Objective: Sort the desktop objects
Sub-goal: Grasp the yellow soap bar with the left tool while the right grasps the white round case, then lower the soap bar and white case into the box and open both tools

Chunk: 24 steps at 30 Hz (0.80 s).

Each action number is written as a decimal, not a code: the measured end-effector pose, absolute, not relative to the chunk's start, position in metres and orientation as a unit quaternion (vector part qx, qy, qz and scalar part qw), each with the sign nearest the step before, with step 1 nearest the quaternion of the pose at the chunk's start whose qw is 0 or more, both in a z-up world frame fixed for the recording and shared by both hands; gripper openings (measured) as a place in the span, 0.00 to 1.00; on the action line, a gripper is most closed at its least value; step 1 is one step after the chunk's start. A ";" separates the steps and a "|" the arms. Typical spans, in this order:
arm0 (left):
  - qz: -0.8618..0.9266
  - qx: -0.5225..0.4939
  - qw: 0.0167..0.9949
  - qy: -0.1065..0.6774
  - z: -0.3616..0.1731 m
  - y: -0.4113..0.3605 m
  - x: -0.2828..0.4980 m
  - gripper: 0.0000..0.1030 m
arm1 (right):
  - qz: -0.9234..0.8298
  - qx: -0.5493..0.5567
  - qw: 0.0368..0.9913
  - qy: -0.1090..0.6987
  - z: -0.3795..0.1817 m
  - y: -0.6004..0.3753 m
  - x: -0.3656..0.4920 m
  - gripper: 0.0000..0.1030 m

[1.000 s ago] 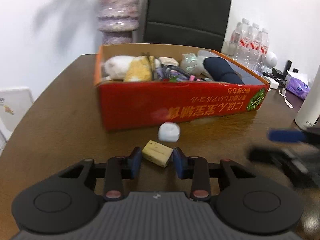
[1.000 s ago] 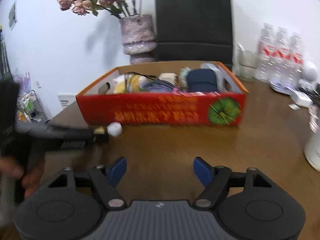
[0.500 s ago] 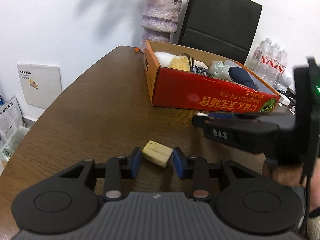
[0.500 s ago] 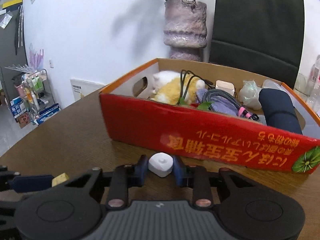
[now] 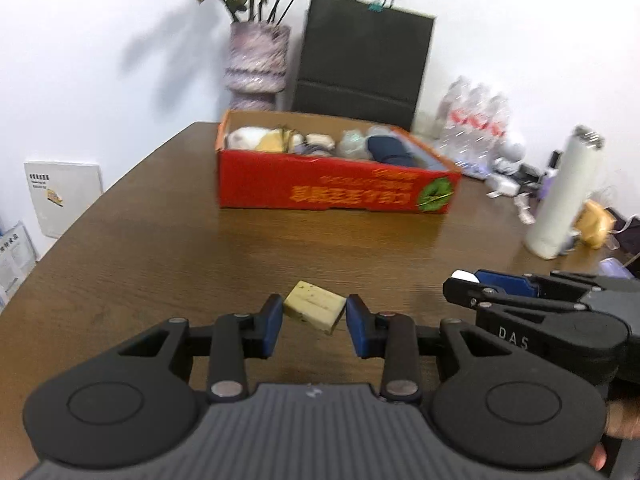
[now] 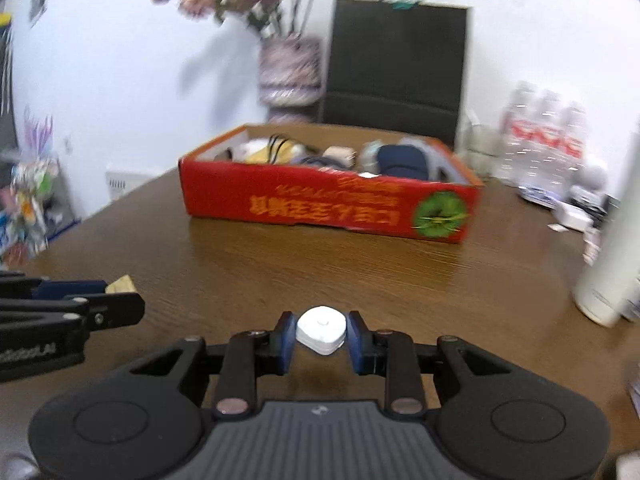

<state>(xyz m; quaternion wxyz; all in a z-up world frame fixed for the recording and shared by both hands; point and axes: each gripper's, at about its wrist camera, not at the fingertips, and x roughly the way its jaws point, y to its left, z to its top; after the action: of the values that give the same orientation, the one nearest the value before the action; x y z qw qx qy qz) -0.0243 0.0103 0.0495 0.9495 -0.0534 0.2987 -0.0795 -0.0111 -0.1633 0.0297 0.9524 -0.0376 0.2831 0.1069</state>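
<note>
Yellowish block [image 5: 314,312] clamped in left tool [image 5: 314,322], white pod [image 6: 321,330] clamped in right tool [image 6: 321,336], both angled down over table [image 5: 160,248].

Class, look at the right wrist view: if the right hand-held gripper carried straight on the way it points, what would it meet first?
Probably the bare wooden table, short of the red box; depth is unclear. The right hand-held gripper grips the white object.

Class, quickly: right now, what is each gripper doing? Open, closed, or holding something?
Left gripper: closed on the yellow block.
Right gripper: closed on the small white object.
</note>
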 end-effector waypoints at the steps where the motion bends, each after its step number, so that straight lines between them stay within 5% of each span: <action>1: -0.077 -0.052 0.951 0.294 0.053 0.006 -0.033 0.34 | 0.106 -0.036 0.955 0.273 0.034 -0.168 -0.022 0.26; 14: -0.070 -0.037 0.968 0.239 0.087 -0.018 -0.067 0.34 | 0.126 -0.007 0.976 0.175 0.073 -0.187 -0.082 0.26; 24: -0.064 -0.012 0.973 0.220 0.124 0.011 0.051 0.34 | 0.133 0.020 0.975 0.175 0.122 -0.198 0.020 0.26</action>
<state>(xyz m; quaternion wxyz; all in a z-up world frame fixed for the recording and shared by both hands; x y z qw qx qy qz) 0.0505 0.0105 0.1238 0.9733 -0.0125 0.2199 -0.0643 0.0201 -0.1980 0.1216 0.9753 0.0201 0.1747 0.1334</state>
